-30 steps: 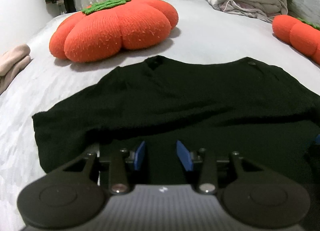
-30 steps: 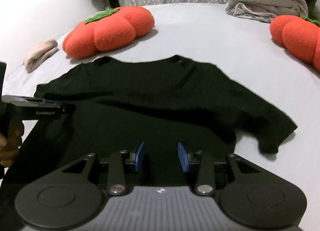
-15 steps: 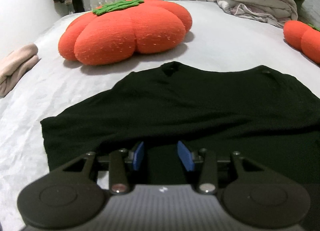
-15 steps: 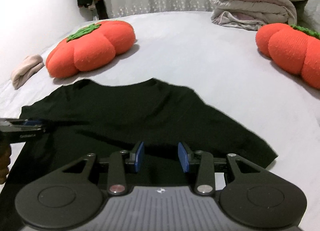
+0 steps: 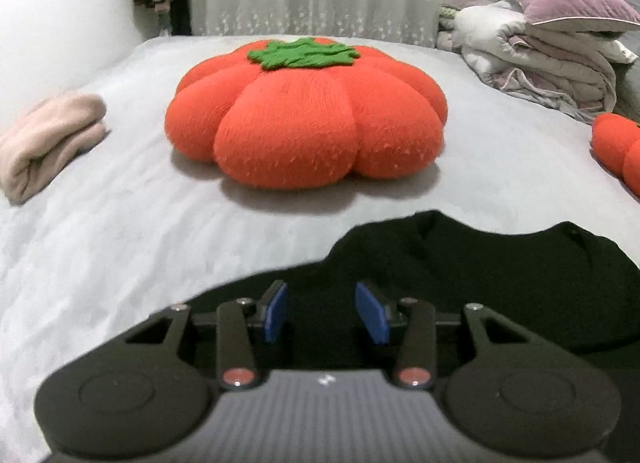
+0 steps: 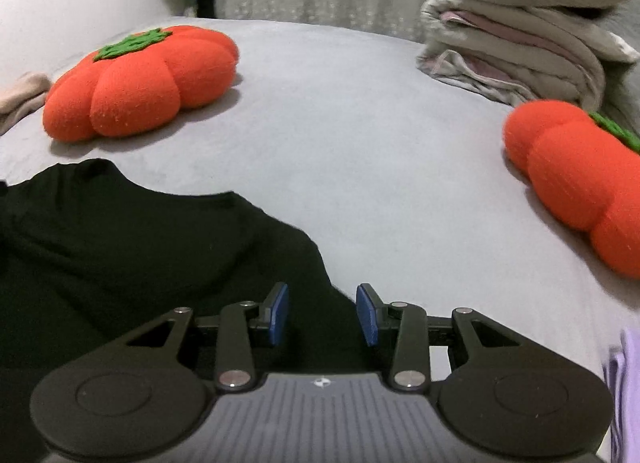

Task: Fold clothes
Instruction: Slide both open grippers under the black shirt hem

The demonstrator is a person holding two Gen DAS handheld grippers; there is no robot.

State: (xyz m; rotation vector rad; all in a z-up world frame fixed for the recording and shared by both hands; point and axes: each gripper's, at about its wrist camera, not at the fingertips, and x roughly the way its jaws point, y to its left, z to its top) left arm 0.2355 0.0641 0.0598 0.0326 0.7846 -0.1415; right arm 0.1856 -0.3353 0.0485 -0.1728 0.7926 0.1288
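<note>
A black shirt (image 5: 500, 283) lies flat on the grey bed sheet (image 5: 120, 223), its neck opening toward the far side. My left gripper (image 5: 321, 313) hovers over the shirt's left shoulder area. Its jaws are opening, and the blue pads (image 5: 276, 313) stand apart with only the flat fabric showing below the gap. In the right wrist view the black shirt (image 6: 140, 247) fills the lower left. My right gripper (image 6: 322, 313) is open over the shirt's right edge, where cloth meets sheet. Neither gripper pinches any cloth.
An orange pumpkin cushion (image 5: 308, 119) sits just beyond the collar, and a second one (image 6: 580, 175) lies to the right. A folded pink cloth (image 5: 48, 139) is far left. Piled bedding (image 6: 520, 47) is at the back right. Something lilac (image 6: 624, 383) shows at the lower right.
Both grippers have moved forward over the shirt toward its shoulders, so less of it shows. The left gripper and hand have left the right wrist view. The left pads stand slightly wider.
</note>
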